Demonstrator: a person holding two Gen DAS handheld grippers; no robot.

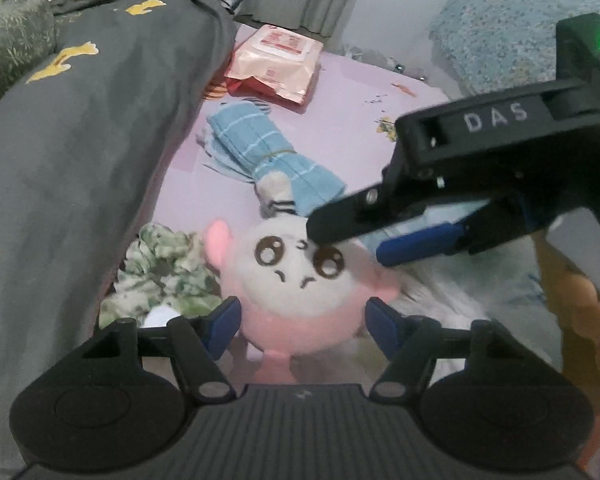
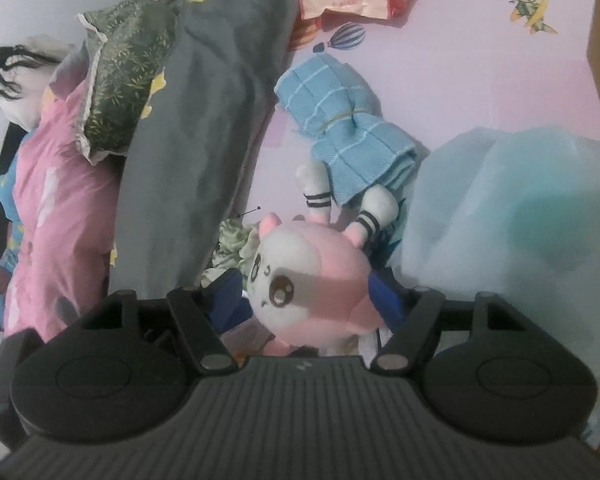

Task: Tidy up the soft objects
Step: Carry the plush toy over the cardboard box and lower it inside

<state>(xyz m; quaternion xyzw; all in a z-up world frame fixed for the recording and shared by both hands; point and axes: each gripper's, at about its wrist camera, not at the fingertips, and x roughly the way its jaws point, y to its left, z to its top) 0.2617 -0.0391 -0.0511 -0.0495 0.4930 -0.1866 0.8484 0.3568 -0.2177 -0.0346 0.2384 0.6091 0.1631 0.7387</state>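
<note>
Plush (image 1: 296, 280) lay on the pink sheet (image 1: 340, 92), between both grippers' parted jaws, neither pressing it yet. We judged one gripper (image 1: 300, 322) should close squarely across its round body, the other gripper (image 1: 354, 236) clear.

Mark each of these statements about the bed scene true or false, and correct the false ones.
1. The pink plush toy lies between the blue fingers of the left gripper. True.
2. The blue towel roll lies on top of the dark grey quilt. False: it lies on the pink sheet, beside the quilt.
3. The right gripper is far from the plush toy. False: the toy sits between its fingers.
4. A pink packet lies beyond the towel roll in the left wrist view. True.
5. The toy's face is hidden in both views. False: its brown eyes show in both.
</note>
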